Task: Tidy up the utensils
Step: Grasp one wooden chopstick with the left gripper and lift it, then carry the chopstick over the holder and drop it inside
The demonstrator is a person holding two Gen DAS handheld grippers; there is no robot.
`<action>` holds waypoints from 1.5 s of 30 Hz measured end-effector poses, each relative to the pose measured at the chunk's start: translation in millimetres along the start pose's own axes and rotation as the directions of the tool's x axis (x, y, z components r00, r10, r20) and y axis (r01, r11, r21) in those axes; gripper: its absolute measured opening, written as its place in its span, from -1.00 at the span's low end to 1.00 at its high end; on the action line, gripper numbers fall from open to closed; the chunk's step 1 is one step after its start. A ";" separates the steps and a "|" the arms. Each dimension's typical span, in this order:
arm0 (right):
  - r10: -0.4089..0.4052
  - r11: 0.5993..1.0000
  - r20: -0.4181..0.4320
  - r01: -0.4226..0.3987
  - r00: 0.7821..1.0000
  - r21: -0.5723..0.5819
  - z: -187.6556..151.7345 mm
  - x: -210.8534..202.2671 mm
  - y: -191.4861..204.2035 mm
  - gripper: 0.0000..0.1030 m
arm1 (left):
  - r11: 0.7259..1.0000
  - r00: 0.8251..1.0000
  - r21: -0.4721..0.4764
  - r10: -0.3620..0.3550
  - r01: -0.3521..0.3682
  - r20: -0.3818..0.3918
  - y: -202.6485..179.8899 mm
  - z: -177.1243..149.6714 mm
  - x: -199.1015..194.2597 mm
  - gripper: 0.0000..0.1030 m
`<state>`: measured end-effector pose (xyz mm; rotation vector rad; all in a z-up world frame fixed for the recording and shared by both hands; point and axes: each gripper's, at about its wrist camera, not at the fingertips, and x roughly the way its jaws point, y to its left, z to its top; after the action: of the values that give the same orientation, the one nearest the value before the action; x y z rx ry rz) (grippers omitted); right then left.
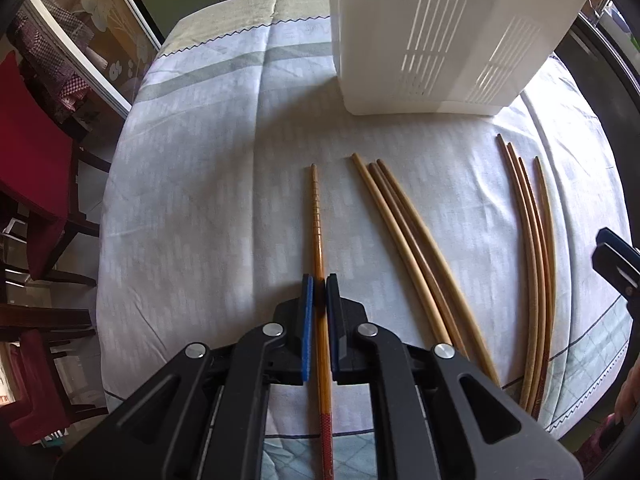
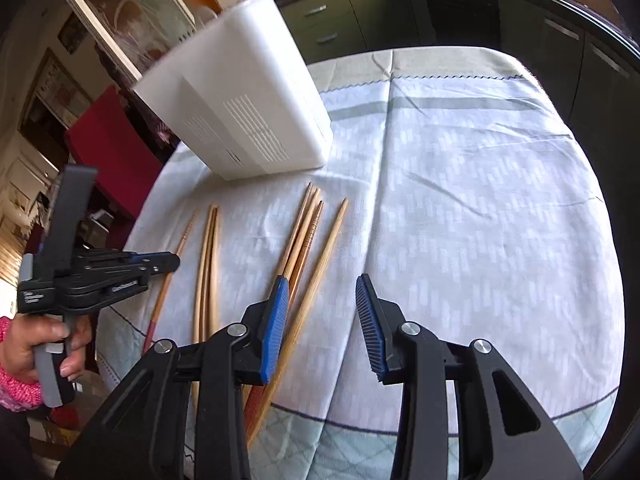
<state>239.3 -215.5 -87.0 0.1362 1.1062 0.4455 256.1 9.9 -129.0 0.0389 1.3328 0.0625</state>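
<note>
My left gripper [image 1: 319,280] is shut on a single orange-brown chopstick [image 1: 317,216] with a red end, which lies on the tablecloth. It also shows in the right wrist view [image 2: 176,256] with the same chopstick [image 2: 188,228]. Three tan chopsticks [image 1: 404,232] lie to its right, and several darker ones [image 1: 532,240] lie further right. A white slotted utensil holder [image 1: 436,36] stands behind them. My right gripper [image 2: 322,292] is open and empty, above the rightmost chopsticks [image 2: 312,240]. The holder [image 2: 244,120] stands at the left back.
The table has a pale patterned cloth [image 1: 200,160]. A red chair [image 1: 36,168] stands at the left edge. Dark green cabinets [image 2: 440,4] run behind the table.
</note>
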 end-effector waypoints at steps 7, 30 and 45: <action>-0.102 0.995 -0.067 0.100 0.993 -0.025 9.6 30.2 15.0 -0.53 | 0.999 1.000 0.025 -0.025 0.025 0.010 1.3 -2.8 -1.6 -0.87; -0.235 0.971 -0.071 0.230 0.970 -0.063 12.2 50.7 37.7 -0.86 | 0.998 0.996 0.028 -0.058 0.060 -0.066 0.5 -0.5 -0.4 -0.85; -0.065 0.992 0.351 0.098 0.934 -0.078 6.7 -101.2 67.0 -0.86 | 0.987 0.936 -0.024 -0.145 0.161 0.322 33.7 -10.0 -96.1 -0.87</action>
<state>189.0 -196.0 21.9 0.0812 0.7380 0.3810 223.1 37.0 -36.0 -0.0949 1.0054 -0.0421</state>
